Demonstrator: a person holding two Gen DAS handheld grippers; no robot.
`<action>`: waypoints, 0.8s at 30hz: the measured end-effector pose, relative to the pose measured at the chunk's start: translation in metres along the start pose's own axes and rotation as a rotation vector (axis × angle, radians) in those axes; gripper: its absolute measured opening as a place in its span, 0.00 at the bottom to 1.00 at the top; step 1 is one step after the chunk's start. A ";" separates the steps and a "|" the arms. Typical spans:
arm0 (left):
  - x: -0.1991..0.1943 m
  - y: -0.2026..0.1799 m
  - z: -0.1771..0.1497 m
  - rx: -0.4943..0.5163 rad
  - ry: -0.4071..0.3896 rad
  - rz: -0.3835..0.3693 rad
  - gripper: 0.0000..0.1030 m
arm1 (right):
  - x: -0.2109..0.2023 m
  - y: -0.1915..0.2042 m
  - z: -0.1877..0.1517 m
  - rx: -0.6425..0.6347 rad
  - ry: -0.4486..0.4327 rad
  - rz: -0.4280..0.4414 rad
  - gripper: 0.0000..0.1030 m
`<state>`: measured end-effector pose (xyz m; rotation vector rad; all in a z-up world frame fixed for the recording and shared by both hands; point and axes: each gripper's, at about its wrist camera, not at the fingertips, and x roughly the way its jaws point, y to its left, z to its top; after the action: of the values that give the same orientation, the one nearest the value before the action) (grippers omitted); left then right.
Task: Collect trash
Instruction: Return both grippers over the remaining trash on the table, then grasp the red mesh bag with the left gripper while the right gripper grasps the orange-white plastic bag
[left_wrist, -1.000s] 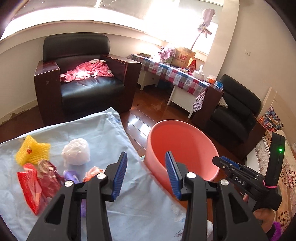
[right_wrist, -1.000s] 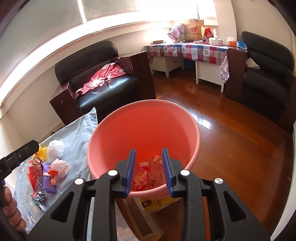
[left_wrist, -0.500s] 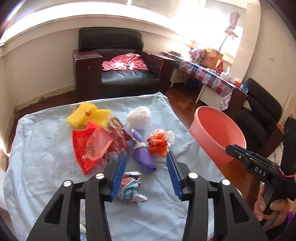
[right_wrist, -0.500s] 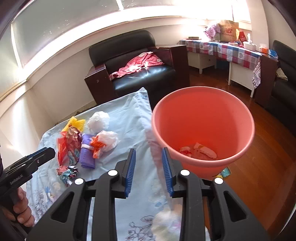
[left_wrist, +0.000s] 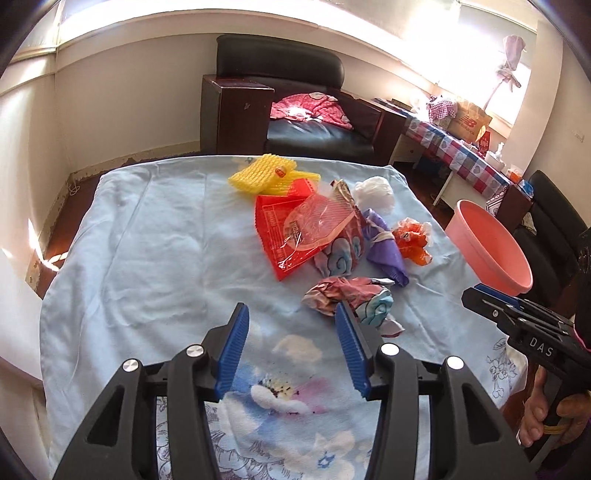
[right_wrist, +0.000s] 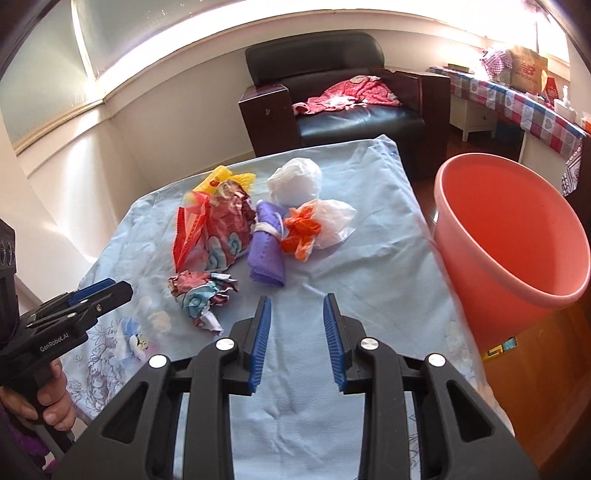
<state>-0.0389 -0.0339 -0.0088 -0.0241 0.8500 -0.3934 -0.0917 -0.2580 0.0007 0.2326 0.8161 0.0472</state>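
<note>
A table covered with a pale blue cloth filled most of both wrist views. A cluster of trash lay on the far half of the cloth. At the back was a yellow foam net, with a red mesh bag in front of it and a white crumpled bag to the right. A purple rolled pouch lay beside an orange and clear wrapper. A red foil packet with blue cloud patterns sat between the mesh bag and the pouch.

Nearest of all was a crumpled foil wrapper, red, silver and blue. It lay just beyond the left gripper, ahead of its right-hand finger and slightly to the right of the gap. The left gripper's blue-padded jaws were spreading apart, with only bare cloth between them.

The right gripper pointed down at the cloth with its jaws partly apart and nothing between them. From its view, the crumpled foil wrapper lay ahead and to the left, the purple rolled pouch straight ahead and farther off.

A pink bucket stood past the table's right edge, near the right gripper. A black armchair stood behind the table.
</note>
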 end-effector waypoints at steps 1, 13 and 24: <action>0.001 0.002 -0.001 -0.007 0.005 -0.004 0.46 | 0.001 0.004 -0.001 -0.011 0.004 0.007 0.29; 0.023 -0.028 0.035 0.001 -0.006 -0.044 0.46 | 0.009 0.001 -0.005 -0.028 0.025 -0.001 0.29; 0.087 -0.037 0.060 0.029 0.073 0.047 0.20 | 0.021 -0.018 0.004 0.053 0.064 0.052 0.29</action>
<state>0.0447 -0.1064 -0.0253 0.0376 0.9153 -0.3644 -0.0755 -0.2738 -0.0162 0.3038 0.8758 0.0819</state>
